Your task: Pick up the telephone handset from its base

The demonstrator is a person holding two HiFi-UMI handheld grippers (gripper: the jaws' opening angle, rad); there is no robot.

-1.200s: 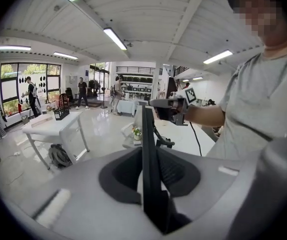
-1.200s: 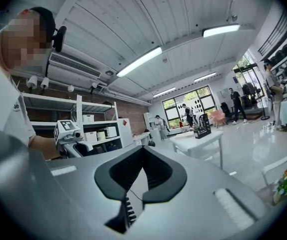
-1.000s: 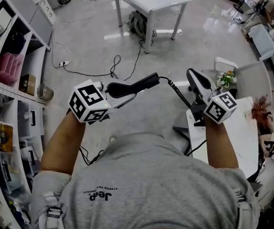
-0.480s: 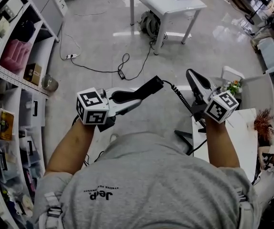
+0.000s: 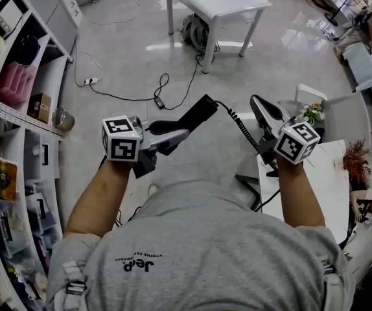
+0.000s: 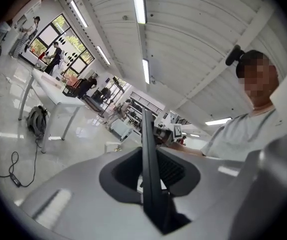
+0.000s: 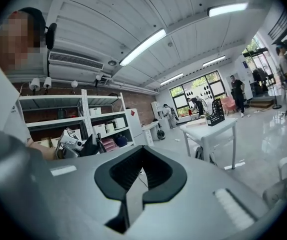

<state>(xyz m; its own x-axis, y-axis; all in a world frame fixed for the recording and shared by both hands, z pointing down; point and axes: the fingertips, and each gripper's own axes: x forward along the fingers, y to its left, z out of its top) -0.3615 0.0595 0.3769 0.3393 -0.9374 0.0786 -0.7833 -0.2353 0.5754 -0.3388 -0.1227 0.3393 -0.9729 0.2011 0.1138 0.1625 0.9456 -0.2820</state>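
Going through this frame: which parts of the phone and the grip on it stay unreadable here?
- Telephone base: seen in no view. In the head view the coiled cord passes under the right gripper and that arm.
- Handset: the left gripper view shows only its dark edge, none of its faces.
- Left gripper pads: in the head view the gripper's own body covers them.
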